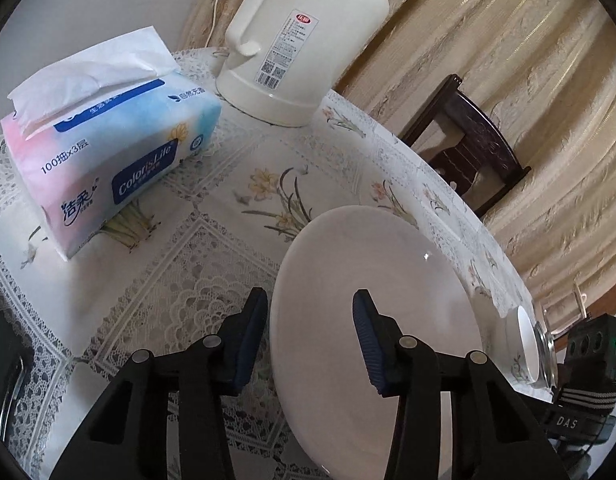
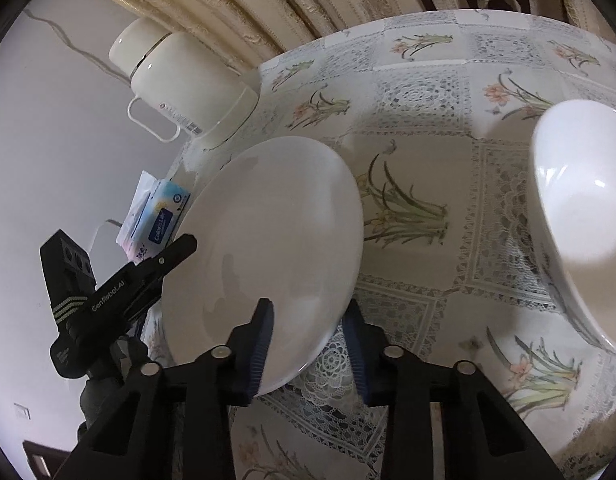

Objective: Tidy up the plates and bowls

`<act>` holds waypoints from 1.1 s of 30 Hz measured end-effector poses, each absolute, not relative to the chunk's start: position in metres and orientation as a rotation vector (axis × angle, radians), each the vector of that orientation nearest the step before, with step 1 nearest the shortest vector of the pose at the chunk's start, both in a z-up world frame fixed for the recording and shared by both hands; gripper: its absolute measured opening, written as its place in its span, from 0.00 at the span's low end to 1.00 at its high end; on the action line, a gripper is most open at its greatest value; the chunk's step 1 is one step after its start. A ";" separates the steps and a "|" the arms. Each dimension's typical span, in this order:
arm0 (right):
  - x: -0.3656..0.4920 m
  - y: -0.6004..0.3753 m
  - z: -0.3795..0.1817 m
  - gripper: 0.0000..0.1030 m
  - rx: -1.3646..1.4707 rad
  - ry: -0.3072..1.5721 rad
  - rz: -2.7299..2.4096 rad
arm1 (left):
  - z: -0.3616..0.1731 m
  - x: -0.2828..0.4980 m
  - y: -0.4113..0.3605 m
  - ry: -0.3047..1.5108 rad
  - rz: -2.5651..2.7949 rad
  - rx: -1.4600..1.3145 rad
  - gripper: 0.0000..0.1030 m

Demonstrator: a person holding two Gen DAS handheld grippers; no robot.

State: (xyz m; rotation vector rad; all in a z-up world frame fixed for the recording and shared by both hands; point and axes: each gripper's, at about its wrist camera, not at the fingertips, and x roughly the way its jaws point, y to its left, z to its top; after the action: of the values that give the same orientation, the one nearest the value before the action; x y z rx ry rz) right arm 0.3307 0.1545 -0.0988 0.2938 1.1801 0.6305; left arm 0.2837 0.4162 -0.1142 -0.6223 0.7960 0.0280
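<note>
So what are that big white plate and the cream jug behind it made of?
The plate looks like glazed ceramic: smooth, glossy white, with a small bright glint. The jug seems to be moulded plastic, a duller cream sheen with a one-piece handle, though I can't be sure.

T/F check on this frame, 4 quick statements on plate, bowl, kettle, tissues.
1. Both grippers straddle the white plate rim. True: left gripper and right gripper each have a finger on either side.
2. The bowl sits stacked on the plate. False: it stands apart on the tablecloth.
3. The kettle lies on its side. False: it stands upright.
4. A tissue pack lies on the table. True.
</note>
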 end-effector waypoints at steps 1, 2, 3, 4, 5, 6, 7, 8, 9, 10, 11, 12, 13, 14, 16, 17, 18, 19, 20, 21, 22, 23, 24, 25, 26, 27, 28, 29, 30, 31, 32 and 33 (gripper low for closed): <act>0.331 0.155 -0.100 0.32 0.287 1.179 0.630 | -0.114 0.284 0.415 0.794 0.028 -0.616 0.44; 0.331 0.156 -0.101 0.29 0.281 1.182 0.629 | -0.114 0.283 0.415 0.791 0.028 -0.610 0.44; 0.332 0.156 -0.103 0.28 0.281 1.187 0.630 | -0.114 0.283 0.415 0.789 0.026 -0.604 0.44; 0.333 0.156 -0.104 0.27 0.282 1.192 0.630 | -0.114 0.283 0.415 0.787 0.025 -0.603 0.44; 0.334 0.156 -0.106 0.26 0.284 1.196 0.629 | -0.114 0.284 0.415 0.785 0.023 -0.603 0.44; 0.334 0.155 -0.106 0.25 0.283 1.192 0.630 | -0.114 0.285 0.415 0.783 0.021 -0.605 0.44; 0.334 0.156 -0.106 0.25 0.281 1.191 0.632 | -0.114 0.285 0.415 0.780 0.020 -0.605 0.44; 0.335 0.156 -0.106 0.25 0.281 1.190 0.632 | -0.114 0.285 0.414 0.779 0.020 -0.602 0.44; 0.335 0.156 -0.106 0.24 0.279 1.189 0.633 | -0.114 0.286 0.413 0.779 0.018 -0.595 0.44; 0.335 0.156 -0.105 0.24 0.274 1.186 0.632 | -0.114 0.287 0.412 0.780 0.012 -0.592 0.44; 0.334 0.157 -0.105 0.24 0.265 1.182 0.630 | -0.113 0.288 0.410 0.780 0.018 -0.581 0.44; 0.333 0.158 -0.104 0.24 0.255 1.176 0.628 | -0.113 0.288 0.409 0.781 0.022 -0.575 0.44; 0.331 0.159 -0.103 0.24 0.239 1.167 0.625 | -0.113 0.288 0.408 0.781 0.024 -0.571 0.44; 0.329 0.159 -0.102 0.24 0.225 1.159 0.622 | -0.113 0.288 0.409 0.779 0.023 -0.573 0.44; 0.327 0.162 -0.100 0.24 0.195 1.142 0.615 | -0.112 0.287 0.409 0.775 0.026 -0.579 0.44; 0.325 0.163 -0.099 0.24 0.181 1.134 0.614 | -0.112 0.286 0.409 0.773 0.027 -0.580 0.44; 0.324 0.164 -0.097 0.24 0.168 1.124 0.614 | -0.111 0.285 0.408 0.766 0.030 -0.574 0.44; 0.322 0.164 -0.095 0.24 0.152 1.111 0.614 | -0.109 0.284 0.407 0.760 0.032 -0.565 0.44; 0.320 0.165 -0.092 0.24 0.131 1.090 0.613 | -0.108 0.283 0.405 0.754 0.035 -0.551 0.44; 0.318 0.165 -0.090 0.25 0.117 1.076 0.612 | -0.106 0.282 0.403 0.749 0.039 -0.534 0.44; 0.317 0.165 -0.088 0.25 0.108 1.070 0.609 | -0.104 0.282 0.400 0.746 0.044 -0.518 0.44; 0.317 0.165 -0.089 0.25 0.108 1.068 0.609 | -0.103 0.281 0.398 0.741 0.045 -0.505 0.44; 0.317 0.163 -0.089 0.25 0.103 1.066 0.607 | -0.102 0.280 0.396 0.738 0.042 -0.495 0.44; 0.317 0.163 -0.090 0.25 0.098 1.066 0.603 | -0.101 0.280 0.394 0.735 0.037 -0.491 0.44; 0.317 0.162 -0.091 0.25 0.096 1.067 0.596 | -0.101 0.280 0.393 0.734 0.034 -0.487 0.44; 0.317 0.161 -0.092 0.25 0.100 1.069 0.595 | -0.100 0.279 0.392 0.734 0.035 -0.482 0.44; 0.317 0.159 -0.092 0.25 0.108 1.070 0.594 | -0.099 0.279 0.391 0.731 0.034 -0.479 0.44; 0.316 0.158 -0.091 0.25 0.111 1.066 0.594 | -0.099 0.278 0.390 0.730 0.032 -0.477 0.44; 0.315 0.158 -0.089 0.25 0.110 1.061 0.594 | -0.097 0.276 0.390 0.728 0.030 -0.476 0.44; 0.313 0.157 -0.088 0.25 0.106 1.055 0.593 | -0.096 0.275 0.389 0.727 0.029 -0.475 0.44; 0.311 0.157 -0.085 0.25 0.099 1.046 0.593 | -0.095 0.274 0.388 0.724 0.028 -0.472 0.44; 0.310 0.156 -0.084 0.25 0.098 1.041 0.594 | -0.093 0.272 0.387 0.719 0.028 -0.467 0.44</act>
State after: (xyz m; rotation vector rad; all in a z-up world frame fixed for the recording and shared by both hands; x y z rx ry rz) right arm 0.3098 0.1564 -0.0837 0.0980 1.0407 0.5942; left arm 0.2722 0.3867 -0.0931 -0.4670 0.7189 0.0285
